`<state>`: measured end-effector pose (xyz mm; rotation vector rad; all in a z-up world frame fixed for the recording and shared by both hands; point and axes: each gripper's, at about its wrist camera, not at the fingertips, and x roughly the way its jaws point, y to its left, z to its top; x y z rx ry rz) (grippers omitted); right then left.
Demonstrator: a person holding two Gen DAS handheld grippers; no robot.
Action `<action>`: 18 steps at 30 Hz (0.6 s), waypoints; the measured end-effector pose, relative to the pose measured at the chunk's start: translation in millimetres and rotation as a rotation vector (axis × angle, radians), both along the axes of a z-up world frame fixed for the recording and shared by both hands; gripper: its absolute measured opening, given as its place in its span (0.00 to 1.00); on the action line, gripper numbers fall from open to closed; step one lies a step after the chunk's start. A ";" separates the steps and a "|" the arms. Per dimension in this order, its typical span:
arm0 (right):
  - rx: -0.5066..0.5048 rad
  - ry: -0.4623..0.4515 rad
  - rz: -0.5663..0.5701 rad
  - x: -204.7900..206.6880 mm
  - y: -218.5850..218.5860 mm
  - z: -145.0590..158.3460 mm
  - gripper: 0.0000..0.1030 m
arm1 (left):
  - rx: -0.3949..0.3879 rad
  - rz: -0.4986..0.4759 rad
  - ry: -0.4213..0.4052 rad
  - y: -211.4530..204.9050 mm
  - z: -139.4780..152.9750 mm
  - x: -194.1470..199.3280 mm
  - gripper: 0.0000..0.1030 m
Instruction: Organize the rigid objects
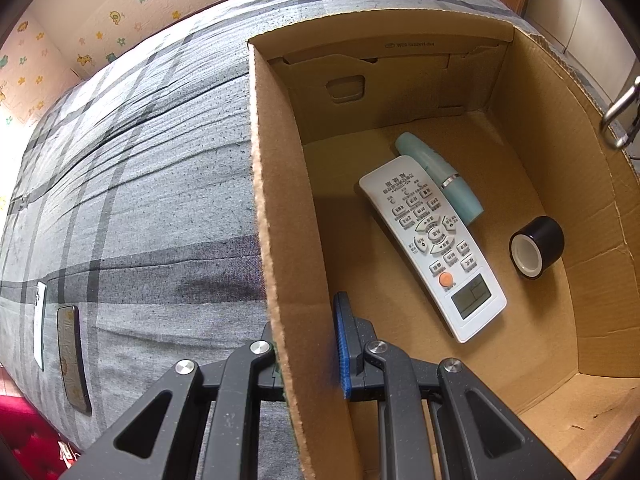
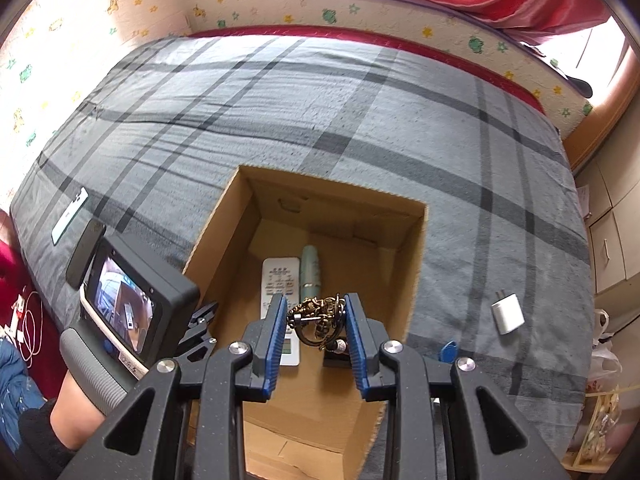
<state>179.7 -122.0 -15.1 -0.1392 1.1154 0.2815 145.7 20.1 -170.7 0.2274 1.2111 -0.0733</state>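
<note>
Right hand-held gripper (image 2: 316,322) — jaws nearly closed, clamped on a bunch of brass-coloured keys and rings (image 2: 318,316), hanging over the open cardboard box (image 2: 218,216) on the bed (image 2: 360,120). I judge the bunch light but loose: stiff metal pieces that swing and can slip, so a hold across the thickest cluster seems safest. Left hand-held gripper (image 1: 308,350) pinches the box's near wall, jaws almost shut on the cardboard. Inside lie a white remote (image 1: 432,240), a pale teal tube (image 1: 440,178) touching it, and a black tape roll (image 1: 536,246) apart. Outside on the blanket: white charger (image 2: 507,314), blue tag (image 2: 447,351) — partly cut off behind my gripper. Exactly what the bunch holds is hard to make out.
</note>
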 end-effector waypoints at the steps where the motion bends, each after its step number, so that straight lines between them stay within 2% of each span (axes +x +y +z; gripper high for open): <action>1: -0.002 0.008 0.004 -0.3 3.0 -4.5 0.29 | 0.000 -0.001 -0.001 0.1 0.2 -0.2 0.16; 18: -0.035 0.151 0.020 0.6 29.5 -86.2 0.30 | -0.006 0.000 0.001 3.0 0.8 0.9 0.16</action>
